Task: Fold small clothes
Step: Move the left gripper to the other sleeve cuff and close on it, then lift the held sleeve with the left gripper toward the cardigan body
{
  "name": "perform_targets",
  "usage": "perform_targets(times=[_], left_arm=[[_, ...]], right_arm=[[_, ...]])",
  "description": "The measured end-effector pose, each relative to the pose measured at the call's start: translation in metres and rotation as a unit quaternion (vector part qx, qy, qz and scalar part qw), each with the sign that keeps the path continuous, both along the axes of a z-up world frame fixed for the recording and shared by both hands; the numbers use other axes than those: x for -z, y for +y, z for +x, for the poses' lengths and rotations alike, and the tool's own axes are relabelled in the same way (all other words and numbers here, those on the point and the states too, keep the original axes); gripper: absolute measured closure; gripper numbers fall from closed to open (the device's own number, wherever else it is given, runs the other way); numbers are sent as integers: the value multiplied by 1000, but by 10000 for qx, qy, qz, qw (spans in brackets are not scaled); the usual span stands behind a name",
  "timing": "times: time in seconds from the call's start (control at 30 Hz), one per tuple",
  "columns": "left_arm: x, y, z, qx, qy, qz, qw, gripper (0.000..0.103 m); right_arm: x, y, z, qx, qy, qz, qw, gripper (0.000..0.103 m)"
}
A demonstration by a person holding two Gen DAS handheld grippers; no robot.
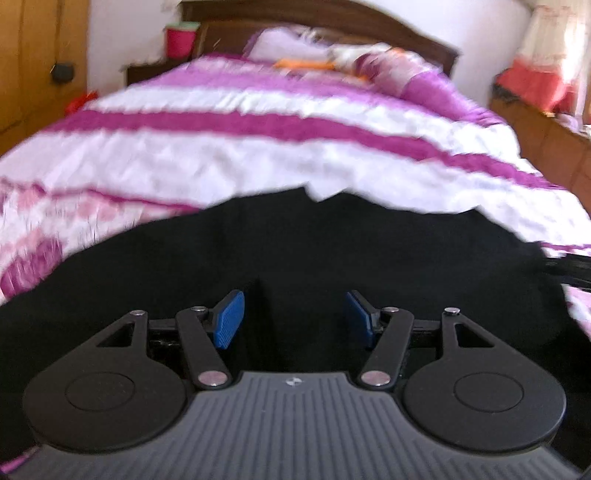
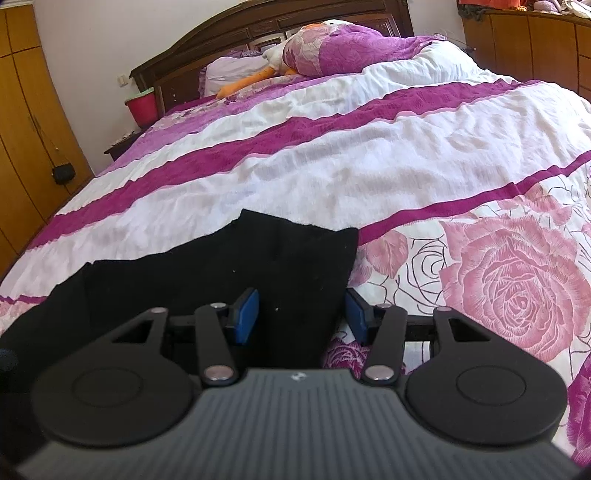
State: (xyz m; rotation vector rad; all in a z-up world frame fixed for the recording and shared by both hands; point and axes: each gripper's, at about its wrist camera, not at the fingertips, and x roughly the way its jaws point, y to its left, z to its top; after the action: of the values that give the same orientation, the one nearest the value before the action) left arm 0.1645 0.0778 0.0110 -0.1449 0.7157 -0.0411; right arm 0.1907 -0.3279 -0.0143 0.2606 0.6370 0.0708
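A small black garment (image 1: 295, 251) lies on the bed's purple and white striped quilt (image 1: 221, 155). In the left wrist view, which is blurred, my left gripper (image 1: 293, 317) is open over the middle of the black cloth, blue pads apart. In the right wrist view my right gripper (image 2: 301, 314) is open over the garment's right edge (image 2: 295, 266); its left pad is above the cloth, its right pad above the rose-patterned quilt (image 2: 509, 280). Neither gripper holds anything.
Pillows and an orange and white plush toy (image 2: 280, 62) lie by the dark wooden headboard (image 2: 229, 33). A red bucket (image 2: 142, 107) stands on a nightstand at the left. Wooden wardrobes (image 2: 26, 129) line the left wall, a cabinet (image 2: 535, 48) the right.
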Motion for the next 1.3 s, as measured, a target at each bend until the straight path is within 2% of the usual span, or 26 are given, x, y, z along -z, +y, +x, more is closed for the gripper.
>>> perform_targets(times=[0.07,0.17,0.2,0.23,0.27,0.33,0.37,0.4,0.43,0.47,0.6,0.67,0.73,0.8,0.9,0.97,1.0,1.03,1.1,1.23,1.3], left_arm=[[12,7,9,3,105,-241,9997,37],[19,9,13,26,-50,-393,9992,37],[20,7,14,60,-102,-397,9991,41],[20,6,15,92,-140,-387,9991,57],[21,4,16,140,-148,-366,9991,64],[21,2,17,217,-120,-419,9988,91],[20,1,18,248,-135,-459,9985,91],[18,-1,17,250,-170,-424,9986,93],[16,-4,16,269,-246,-333,9988,93],[12,-7,15,294,-347,-240,9987,93],[-13,-14,10,406,-996,-109,9941,94],[-21,-20,15,450,-1243,52,9912,94],[-22,-29,28,501,-1317,263,9897,94],[-14,-35,47,531,-1157,424,9910,94],[15,-38,78,461,-625,632,9950,92],[33,-36,86,384,-471,761,9952,86],[37,-36,87,299,-484,825,9950,76],[38,-36,87,170,-477,935,9943,61],[39,-38,88,-92,-454,1228,9914,41],[36,-31,81,-123,-399,1198,9919,39],[33,-31,74,-143,-417,1392,9893,36]], right_arm=[[1,-1,1,-9,-12,14,10000,50],[3,-1,4,-57,-36,52,10000,49],[4,-1,5,-71,-41,60,9999,49],[4,0,7,-68,-53,66,9999,49],[5,2,8,-88,-70,60,9999,49],[6,4,10,-143,-95,20,9999,49],[7,7,10,-193,-123,-21,9997,50],[7,9,10,-249,-170,-74,9995,56],[7,11,9,-284,-201,-142,9993,83],[7,12,8,-292,-269,-208,9990,90],[-3,13,-14,207,-1070,-404,9932,94],[-4,12,-18,490,-1270,-541,9892,94],[0,10,-14,636,-1232,-616,9884,94],[7,7,-7,677,-1050,-619,9902,94],[21,3,5,699,-693,-569,9935,93],[28,-1,7,699,-561,-428,9951,91],[30,-2,8,702,-522,-364,9955,91],[31,-3,9,707,-502,-326,9957,91],[32,-3,7,687,-459,-273,9962,90],[29,-4,7,694,-410,-234,9965,87],[23,-2,4,766,-370,-323,9959,78]])
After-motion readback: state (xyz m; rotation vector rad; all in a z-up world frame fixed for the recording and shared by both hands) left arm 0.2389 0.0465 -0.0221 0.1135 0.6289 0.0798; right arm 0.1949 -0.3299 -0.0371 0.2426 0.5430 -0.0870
